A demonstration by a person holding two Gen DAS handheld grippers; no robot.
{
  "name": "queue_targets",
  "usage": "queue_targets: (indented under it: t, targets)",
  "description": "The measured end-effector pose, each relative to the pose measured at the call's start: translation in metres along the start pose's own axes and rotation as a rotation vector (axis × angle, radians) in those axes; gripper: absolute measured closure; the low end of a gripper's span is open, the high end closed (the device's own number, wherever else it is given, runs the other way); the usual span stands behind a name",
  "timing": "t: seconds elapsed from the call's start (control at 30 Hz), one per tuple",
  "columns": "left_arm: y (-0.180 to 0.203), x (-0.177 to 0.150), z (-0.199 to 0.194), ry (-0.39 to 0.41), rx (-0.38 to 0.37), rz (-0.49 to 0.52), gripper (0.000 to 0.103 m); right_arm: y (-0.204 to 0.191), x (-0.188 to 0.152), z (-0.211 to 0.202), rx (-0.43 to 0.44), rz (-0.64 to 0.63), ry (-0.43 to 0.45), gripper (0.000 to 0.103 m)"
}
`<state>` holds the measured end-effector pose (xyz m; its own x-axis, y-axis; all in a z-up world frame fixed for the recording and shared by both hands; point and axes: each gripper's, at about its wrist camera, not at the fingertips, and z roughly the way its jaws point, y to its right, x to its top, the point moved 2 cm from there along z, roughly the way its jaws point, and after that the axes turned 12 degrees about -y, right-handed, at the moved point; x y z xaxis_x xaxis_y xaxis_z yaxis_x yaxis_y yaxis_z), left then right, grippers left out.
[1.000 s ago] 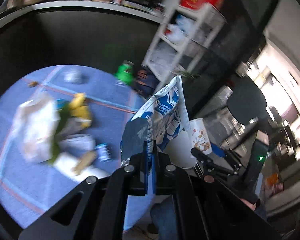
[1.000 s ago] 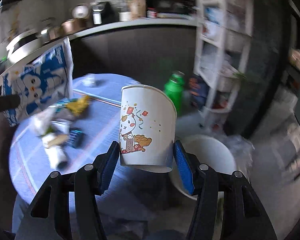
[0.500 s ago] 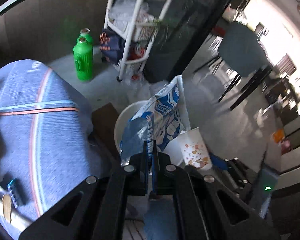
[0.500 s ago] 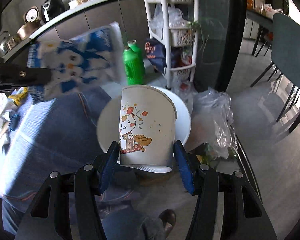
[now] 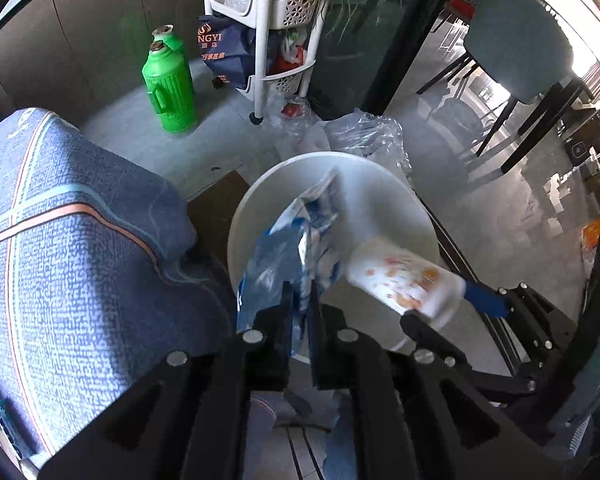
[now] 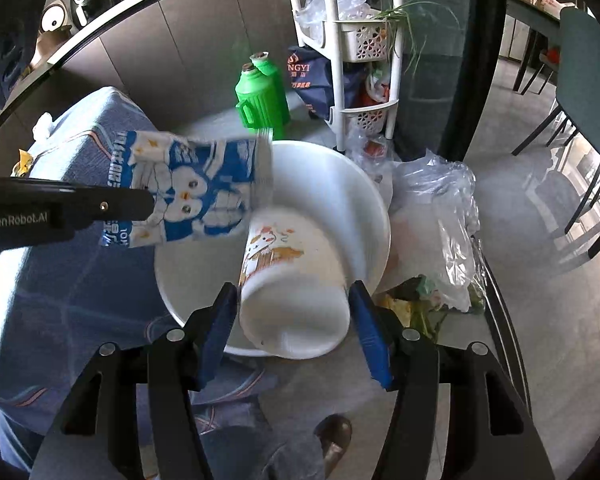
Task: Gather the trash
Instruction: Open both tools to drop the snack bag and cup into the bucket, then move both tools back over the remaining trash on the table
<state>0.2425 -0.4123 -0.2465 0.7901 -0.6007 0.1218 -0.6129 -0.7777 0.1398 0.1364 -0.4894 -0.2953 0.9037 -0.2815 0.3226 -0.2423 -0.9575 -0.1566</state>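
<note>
A white round bin (image 5: pixel 396 200) stands on the floor beside the table; it also shows in the right wrist view (image 6: pixel 332 184). My left gripper (image 5: pixel 300 308) has its jaws slightly apart around a blue and white snack bag (image 5: pixel 296 240), which tips forward over the bin. The bag also shows in the right wrist view (image 6: pixel 196 192). My right gripper (image 6: pixel 292 320) is spread around a white paper cup (image 6: pixel 296 284) with a cartoon print, tilted mouth-down over the bin. The cup (image 5: pixel 404 276) looks blurred in the left wrist view.
A table with a blue checked cloth (image 5: pixel 60 240) is at the left. A green jug (image 5: pixel 170 88), a white shelf cart (image 5: pixel 276 20) and a clear plastic bag (image 6: pixel 440 216) with scraps sit around the bin. A chair (image 5: pixel 516 32) stands far right.
Both grippers have swung from the table to above the bin. The cup has tipped over towards the bin. The left jaws have parted a little and the bag has tilted forward.
</note>
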Motion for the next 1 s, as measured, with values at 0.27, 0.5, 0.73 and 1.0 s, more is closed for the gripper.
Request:
queue_targets:
  t: [0.27, 0.5, 0.73, 1.0]
  targets:
    - [0.002, -0.005, -0.030, 0.080, 0.008, 0.020, 0.053, -0.007, -0.005, -0.019, -0.014, -0.036, 0.048, 0.025]
    - [-0.006, -0.033, -0.093, 0.242, 0.018, -0.029, 0.006, -0.025, -0.011, -0.053, -0.003, -0.075, 0.106, 0.009]
    - [-0.026, -0.085, -0.139, 0.316, 0.030, -0.132, 0.004, -0.062, -0.016, -0.090, 0.028, -0.139, 0.157, 0.009]
    - [-0.087, -0.172, -0.179, 0.362, 0.034, -0.319, 0.004, -0.126, -0.029, -0.125, 0.152, -0.235, 0.201, 0.009]
